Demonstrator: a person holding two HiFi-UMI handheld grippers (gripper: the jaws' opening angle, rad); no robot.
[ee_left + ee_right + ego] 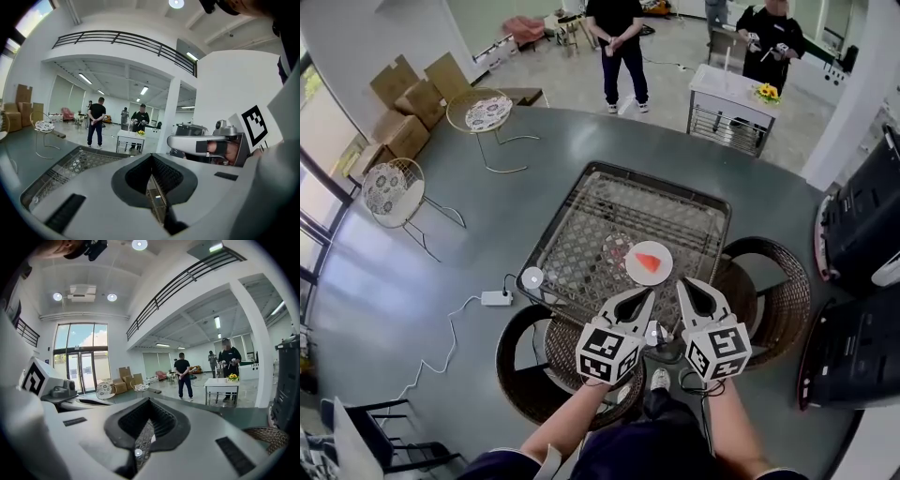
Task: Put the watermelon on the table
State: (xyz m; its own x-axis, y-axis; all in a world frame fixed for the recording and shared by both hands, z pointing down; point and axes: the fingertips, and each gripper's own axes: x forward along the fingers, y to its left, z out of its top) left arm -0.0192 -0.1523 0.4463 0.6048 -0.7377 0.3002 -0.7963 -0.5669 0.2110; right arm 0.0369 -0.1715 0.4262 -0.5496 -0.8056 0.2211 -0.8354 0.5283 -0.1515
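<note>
On the wire-mesh table (581, 234) below me, a watermelon slice (649, 263) lies on a white plate (634, 253). My left gripper (646, 294) and right gripper (684, 282) hover just beside it, both pinched together, holding nothing. Wicker chairs (780, 292) flank the table's near edge.

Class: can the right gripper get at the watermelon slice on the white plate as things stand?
Probably yes. The watermelon slice lies uncovered on its plate on the mesh table, just ahead of the right gripper, with nothing between them. Its shut jaws must open first.
</note>
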